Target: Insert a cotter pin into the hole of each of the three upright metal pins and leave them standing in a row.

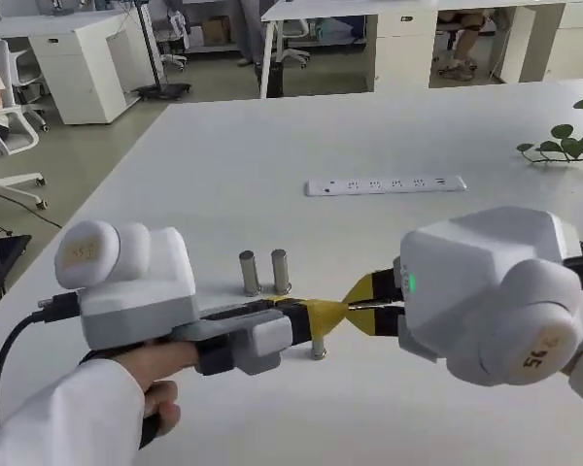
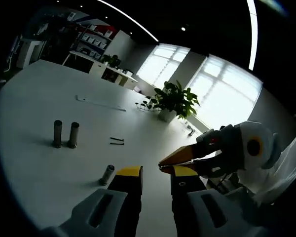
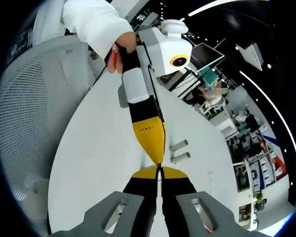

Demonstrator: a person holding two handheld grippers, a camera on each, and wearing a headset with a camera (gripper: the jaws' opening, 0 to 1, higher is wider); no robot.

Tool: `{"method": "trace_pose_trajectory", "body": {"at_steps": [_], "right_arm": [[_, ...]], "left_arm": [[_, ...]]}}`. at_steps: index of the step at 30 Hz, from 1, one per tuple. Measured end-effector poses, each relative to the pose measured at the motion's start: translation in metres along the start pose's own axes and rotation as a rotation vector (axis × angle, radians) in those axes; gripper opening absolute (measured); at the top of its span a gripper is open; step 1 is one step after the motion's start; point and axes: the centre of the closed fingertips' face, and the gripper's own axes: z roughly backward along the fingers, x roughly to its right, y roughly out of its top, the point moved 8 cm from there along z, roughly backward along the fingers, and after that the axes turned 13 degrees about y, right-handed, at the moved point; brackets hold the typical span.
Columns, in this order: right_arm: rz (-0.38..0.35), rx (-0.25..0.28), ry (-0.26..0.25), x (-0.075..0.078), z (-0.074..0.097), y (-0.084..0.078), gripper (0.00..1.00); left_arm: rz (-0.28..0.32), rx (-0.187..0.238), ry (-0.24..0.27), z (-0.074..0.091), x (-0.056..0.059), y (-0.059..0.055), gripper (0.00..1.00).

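On the table [image 1: 223, 165], two upright metal pins [image 1: 250, 272] stand side by side, with a third pin [image 1: 318, 348] just under the left hand-held gripper [image 1: 327, 313], whose jaws are apart, tip-to-tip with the right hand-held gripper [image 1: 355, 301], which is pinched on a thin cotter pin [image 3: 159, 181].

We log two grey metal pins [image 1: 264, 273] upright, side by side, mid-table [image 1: 272, 175]; third pin [image 1: 318, 348] nearer the near edge; cotter pins [image 2: 117, 141] flat.

The left gripper [image 2: 158, 172] and right gripper [image 3: 159, 174] are white with yellow tips. The round metal pins [image 1: 250, 272] are shiny grey.
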Motion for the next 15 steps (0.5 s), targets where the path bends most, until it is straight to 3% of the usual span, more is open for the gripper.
{"method": "trace_pose_trajectory", "body": {"at_steps": [7,15], "right_arm": [[0.017,0.001,-0.007,0.001,0.002,0.004,0.00],[0.052,-0.010,-0.005,0.000,-0.002,0.011,0.00]], "left_arm": [[0.084,-0.004,-0.013,0.001,0.000,-0.003,0.08],[0.138,-0.005,-0.017,0.002,-0.003,-0.003,0.07]]}}
